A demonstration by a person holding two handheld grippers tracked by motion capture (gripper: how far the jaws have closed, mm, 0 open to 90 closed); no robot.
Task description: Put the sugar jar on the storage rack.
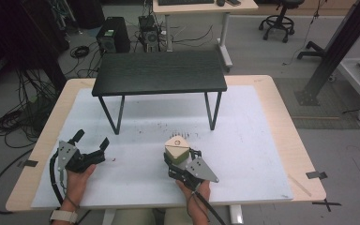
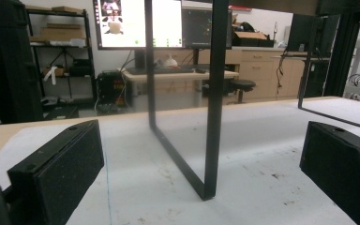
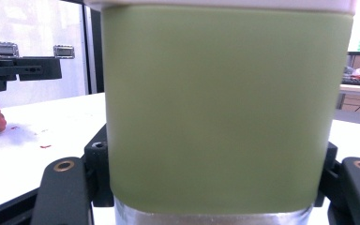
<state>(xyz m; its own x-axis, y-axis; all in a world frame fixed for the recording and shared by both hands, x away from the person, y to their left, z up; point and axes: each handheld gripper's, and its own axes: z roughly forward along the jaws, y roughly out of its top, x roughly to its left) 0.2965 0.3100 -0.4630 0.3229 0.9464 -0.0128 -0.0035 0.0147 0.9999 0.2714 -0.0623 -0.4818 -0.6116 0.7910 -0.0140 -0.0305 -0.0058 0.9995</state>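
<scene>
right gripper [image 1: 182, 157]: jaws clamped on green container [image 1: 177, 149] | left gripper [image 1: 92, 146]: jaws spread, nothing between | white mat [image 1: 243, 140] under both

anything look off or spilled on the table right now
Nothing spilled or damaged. The green container stands upright in the right gripper. Only small red and dark specks mark the white mat.

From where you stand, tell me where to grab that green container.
Grip the green container by its flat green sides, midway up, coming in level from the person's side, as the right claw does now. Its wooden lid overhangs, so a top grasp would lift only the lid.
</scene>
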